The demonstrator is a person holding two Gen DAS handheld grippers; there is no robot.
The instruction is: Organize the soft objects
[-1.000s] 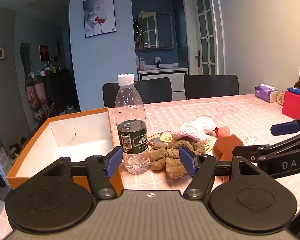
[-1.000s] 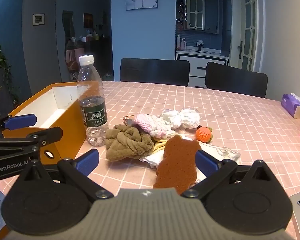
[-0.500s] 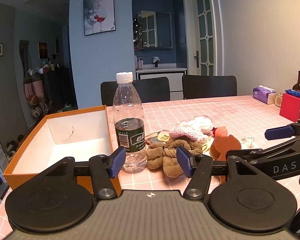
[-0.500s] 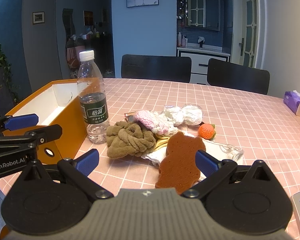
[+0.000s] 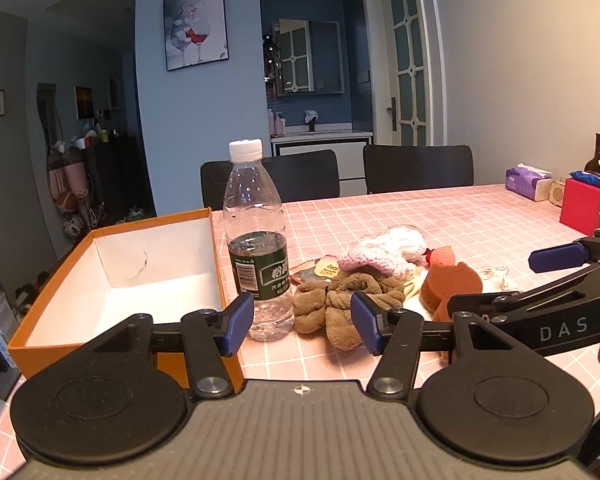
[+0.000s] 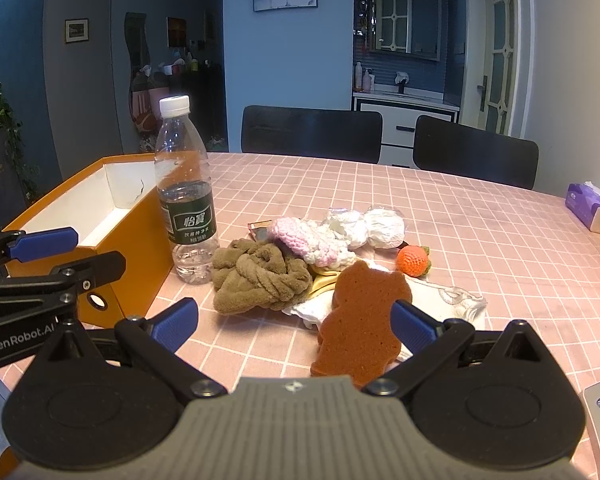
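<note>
A heap of soft things lies mid-table: a knotted brown towel (image 5: 340, 304) (image 6: 260, 276), a pink knit piece (image 6: 304, 240), white bundles (image 6: 368, 224), an orange crocheted ball (image 6: 412, 258) and a bear-shaped brown sponge (image 6: 364, 320). An orange box (image 5: 156, 248) with a white inside stands open on the left. My left gripper (image 5: 302, 320) hovers short of the towel, its jaws closing with nothing between them. My right gripper (image 6: 294, 312) is open wide just before the sponge, its pads not touching it.
A water bottle (image 5: 258, 256) stands upright between the box and the towel. A red box (image 5: 584, 204), a tissue pack (image 5: 526, 178) and a dark bottle sit at the far right. Two black chairs (image 6: 312, 132) stand behind the pink checked tablecloth.
The left gripper's fingers have drawn closer together. Both hands have stayed where they were, and the objects on the table have not moved.
</note>
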